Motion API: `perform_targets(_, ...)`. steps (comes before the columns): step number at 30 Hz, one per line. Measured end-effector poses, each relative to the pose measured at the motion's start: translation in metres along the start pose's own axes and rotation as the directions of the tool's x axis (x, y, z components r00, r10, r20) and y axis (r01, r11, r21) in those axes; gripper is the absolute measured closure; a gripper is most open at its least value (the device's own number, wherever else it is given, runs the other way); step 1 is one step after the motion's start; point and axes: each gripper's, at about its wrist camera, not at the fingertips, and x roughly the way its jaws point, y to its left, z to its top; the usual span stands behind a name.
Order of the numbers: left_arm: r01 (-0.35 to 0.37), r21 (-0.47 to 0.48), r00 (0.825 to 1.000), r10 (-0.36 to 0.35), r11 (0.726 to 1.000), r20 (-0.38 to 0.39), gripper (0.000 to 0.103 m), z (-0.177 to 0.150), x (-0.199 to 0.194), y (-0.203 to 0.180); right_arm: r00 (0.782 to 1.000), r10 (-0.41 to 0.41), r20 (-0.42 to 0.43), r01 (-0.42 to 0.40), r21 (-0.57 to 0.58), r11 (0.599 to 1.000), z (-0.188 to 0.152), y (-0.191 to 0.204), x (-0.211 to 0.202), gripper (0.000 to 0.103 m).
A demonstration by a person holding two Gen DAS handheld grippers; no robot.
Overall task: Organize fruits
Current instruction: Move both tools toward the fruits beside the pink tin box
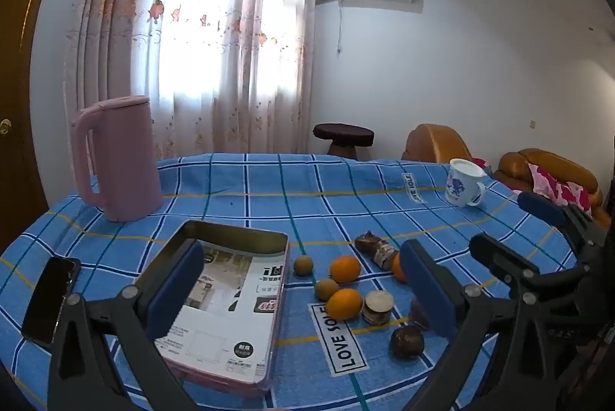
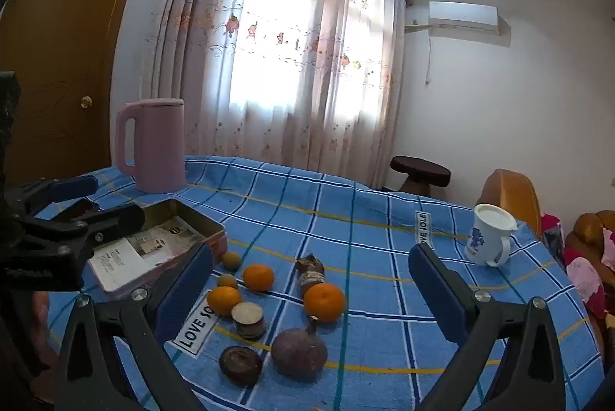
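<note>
Several fruits lie on the blue checked cloth: oranges, small brown round fruits, a purple passion fruit, a dark round fruit, a cut sugarcane piece and a longer brown piece. A pink rectangular tin with printed paper inside lies left of them. My left gripper is open above the tin's right side and the fruits. My right gripper is open above the fruits. Both are empty.
A pink kettle stands at the back left. A white mug stands at the back right. A black phone lies left of the tin. A stool and sofa are beyond the table.
</note>
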Motion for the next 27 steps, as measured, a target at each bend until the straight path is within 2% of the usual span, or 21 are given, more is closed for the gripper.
perform_targets(3,-0.008,0.000,1.000,0.008,1.000,0.006,0.000,0.000,0.001,0.000,1.000,0.021,0.000,-0.021,0.012,1.000,0.003,0.002,0.001,0.001)
perform_targets(5,-0.008,0.006,1.000,0.008,1.000,0.003,0.000,0.001,0.002,-0.001,1.000,0.015,0.004,-0.016,0.043,0.999,-0.003,-0.012,0.003,0.001)
perform_targets(7,-0.012,0.006,1.000,0.012,1.000,0.005,0.000,-0.009,0.008,-0.002,1.000,0.002,-0.004,-0.002,0.032,0.999,-0.006,-0.008,0.004,0.001)
perform_targets(12,-0.009,0.004,1.000,0.009,1.000,0.005,0.000,-0.009,0.008,-0.003,0.999,-0.023,-0.021,0.024,0.030,0.999,-0.012,-0.005,0.007,0.001)
perform_targets(27,-0.003,0.015,1.000,0.003,1.000,0.001,0.000,-0.011,0.004,-0.005,0.999,-0.030,-0.034,0.032,0.037,0.999,-0.014,-0.007,0.006,0.001)
